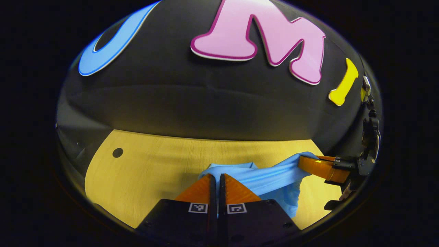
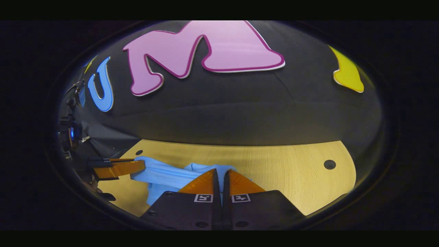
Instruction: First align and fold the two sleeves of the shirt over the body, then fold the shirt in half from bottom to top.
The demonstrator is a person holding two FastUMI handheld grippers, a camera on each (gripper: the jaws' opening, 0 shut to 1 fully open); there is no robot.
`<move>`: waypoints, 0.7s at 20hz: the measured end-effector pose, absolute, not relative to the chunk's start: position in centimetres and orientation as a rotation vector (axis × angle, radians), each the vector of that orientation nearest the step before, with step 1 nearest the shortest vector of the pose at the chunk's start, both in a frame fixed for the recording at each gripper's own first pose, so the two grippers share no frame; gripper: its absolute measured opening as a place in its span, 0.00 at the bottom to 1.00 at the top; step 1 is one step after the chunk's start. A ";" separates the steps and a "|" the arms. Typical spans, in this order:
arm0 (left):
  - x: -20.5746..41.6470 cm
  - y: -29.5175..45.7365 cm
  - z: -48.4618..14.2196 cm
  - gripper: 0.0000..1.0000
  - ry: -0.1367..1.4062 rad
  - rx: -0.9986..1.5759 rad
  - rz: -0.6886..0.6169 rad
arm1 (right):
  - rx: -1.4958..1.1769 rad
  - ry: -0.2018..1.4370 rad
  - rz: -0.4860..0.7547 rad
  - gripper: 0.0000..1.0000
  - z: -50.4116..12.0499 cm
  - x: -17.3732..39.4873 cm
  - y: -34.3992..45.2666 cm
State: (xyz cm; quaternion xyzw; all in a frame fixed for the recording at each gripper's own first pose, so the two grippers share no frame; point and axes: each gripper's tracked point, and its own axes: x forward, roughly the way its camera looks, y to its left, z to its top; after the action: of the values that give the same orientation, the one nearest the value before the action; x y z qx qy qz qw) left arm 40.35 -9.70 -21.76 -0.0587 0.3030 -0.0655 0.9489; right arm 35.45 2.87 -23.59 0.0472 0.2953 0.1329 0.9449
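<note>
A light blue shirt (image 1: 271, 181) hangs stretched above the wooden table (image 1: 147, 168), held at two points. My left gripper (image 1: 217, 176) is shut on one end of the cloth at the bottom of the left gripper view. The right gripper (image 1: 303, 161) pinches the other end at that view's right. In the right gripper view, my right gripper (image 2: 221, 171) is shut on the shirt (image 2: 164, 176), and the left gripper (image 2: 139, 164) grips it at the left. A loose part of the cloth droops toward the table between them.
The table's far edge meets the black cloth wall (image 1: 205, 106). A round hole (image 1: 117, 152) sits in the tabletop at the left in the left gripper view, another hole (image 2: 329, 164) at the right in the right gripper view. A hand (image 1: 344, 195) holds the far gripper.
</note>
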 end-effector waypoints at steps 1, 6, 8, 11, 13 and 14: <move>41.3 -9.7 -22.8 0.06 0.623 -0.123 -0.137 | 0.093 0.610 0.267 0.00 -24.6 36.1 2.9; 44.9 -10.4 -26.1 0.06 0.606 -0.128 -0.182 | 0.095 0.638 0.208 0.10 -29.5 38.7 2.0; 45.4 -10.1 -27.9 0.06 0.620 -0.149 -0.174 | 0.105 0.650 0.190 0.05 -31.0 39.4 1.8; 46.3 -9.0 -30.7 0.10 0.647 -0.143 -0.142 | 0.081 0.637 0.184 0.09 -31.9 39.9 1.7; 46.7 -8.3 -30.9 0.20 0.640 -0.109 -0.108 | 0.026 0.627 0.183 0.11 -31.7 39.5 1.4; 46.5 -8.4 -30.4 0.24 0.637 -0.108 -0.104 | -0.001 0.612 0.173 0.27 -31.4 39.3 1.1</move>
State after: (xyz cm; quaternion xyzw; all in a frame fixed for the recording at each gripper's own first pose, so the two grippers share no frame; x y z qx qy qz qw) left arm 46.46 -8.38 -30.39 -0.0533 0.3128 -0.0510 0.9469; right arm 39.29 1.09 -31.41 -0.0004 0.3008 0.0852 0.9499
